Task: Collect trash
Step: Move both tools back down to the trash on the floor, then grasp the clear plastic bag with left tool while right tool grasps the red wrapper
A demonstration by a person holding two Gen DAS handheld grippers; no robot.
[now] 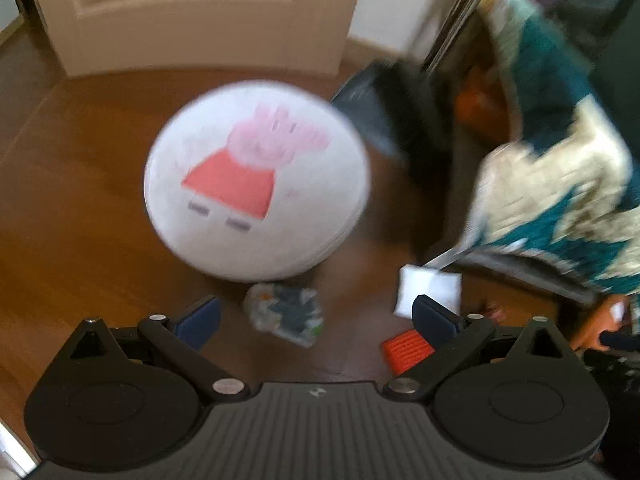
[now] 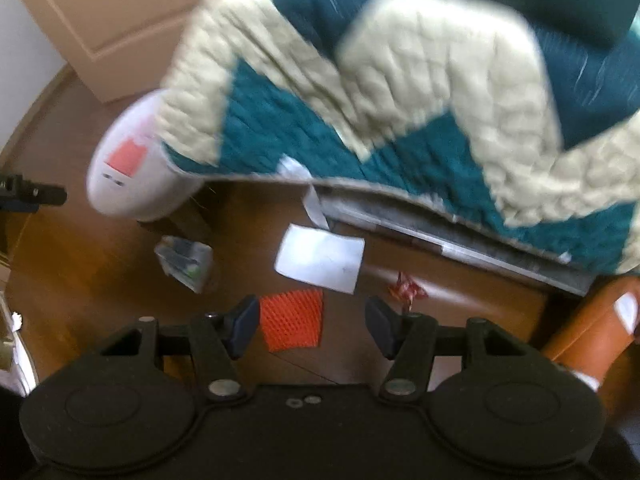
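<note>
Trash lies on the brown wooden floor beside a bed. A crumpled patterned wrapper (image 1: 286, 314) (image 2: 185, 261) lies between the wide-open fingers of my left gripper (image 1: 316, 320), a little ahead of them. A white paper sheet (image 1: 430, 290) (image 2: 320, 260) lies past the left gripper's right finger. An orange ribbed sleeve (image 1: 406, 350) (image 2: 291, 320) lies on the floor between the open fingers of my right gripper (image 2: 312, 322), nearer the left finger. A small red wrapper (image 2: 406, 290) sits just ahead of the right finger. Both grippers hold nothing.
A round white stool with a pink cartoon pig (image 1: 256, 176) (image 2: 128, 164) stands behind the wrapper. A teal and cream quilt (image 2: 400, 112) (image 1: 560, 184) hangs over the bed edge at right. A cream door (image 1: 192, 12) is behind. An orange object (image 2: 592, 336) is at far right.
</note>
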